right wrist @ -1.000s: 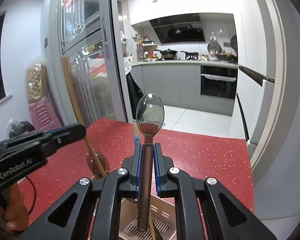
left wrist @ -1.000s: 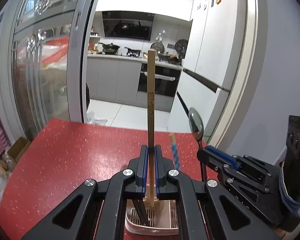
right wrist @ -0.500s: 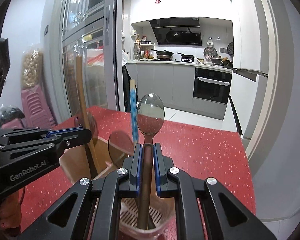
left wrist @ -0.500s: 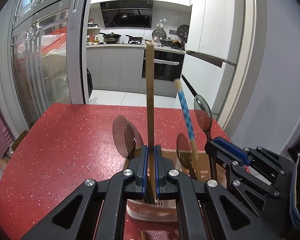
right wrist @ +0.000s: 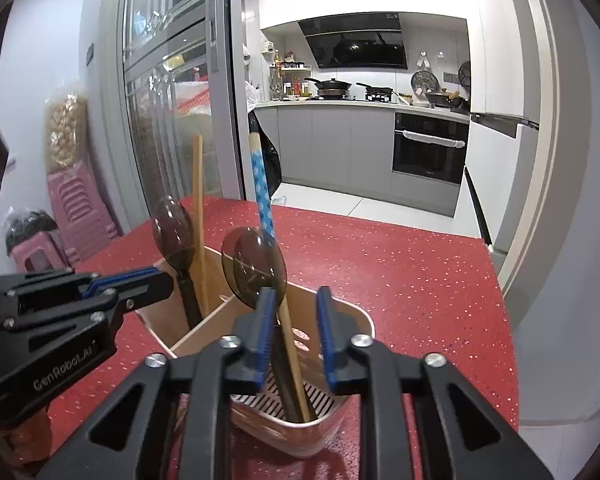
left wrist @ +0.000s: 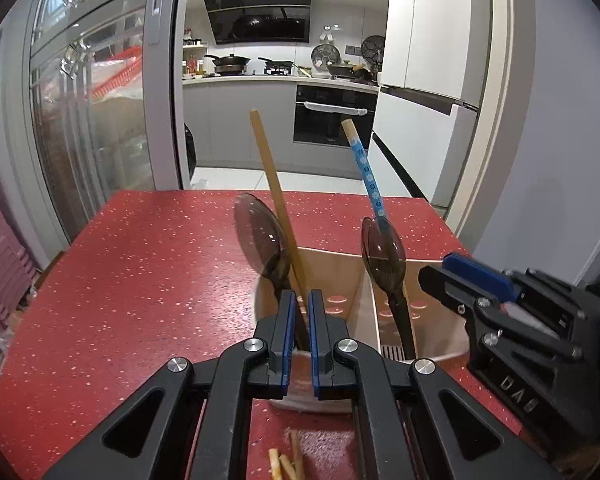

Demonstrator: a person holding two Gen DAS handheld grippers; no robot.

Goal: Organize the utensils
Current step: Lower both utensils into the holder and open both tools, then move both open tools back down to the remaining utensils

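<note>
Basically a drop-off step, both utensils already down in the caddy (left wrist: 332, 276) on the red table (left wrist: 140, 280)

Right gripper (right wrist: 295, 300): fingers spreading, jaws opening. A dark spoon (right wrist: 256, 268) and the blue stick (right wrist: 262, 196) stand in the gap between them, and neither pad looks pressed on either. The spoon bowl sits just past the left fingertip, nearly touching it

Left gripper (left wrist: 299, 304): fingers pressed close, seemingly pinching the wood stick (left wrist: 268, 172) low on its shaft. The stick tilts up and away to the left of the fingertips

To do it well, I'd say: let the right pads clear the handle on both sides before moving, then back off along the finger line so the left tip doesn't snag the spoon bowl. On the left, ease the pads apart so the stick leans on the wall rather than tipping out, and don't nudge the caddy

Caddy has two compartments with a slotted floor. The one under the left fingers holds the second spoon (left wrist: 258, 240) plus the wood stick. The one under the right fingers holds the spoon plus the blue stick, all upright or leaning, handles down
</note>
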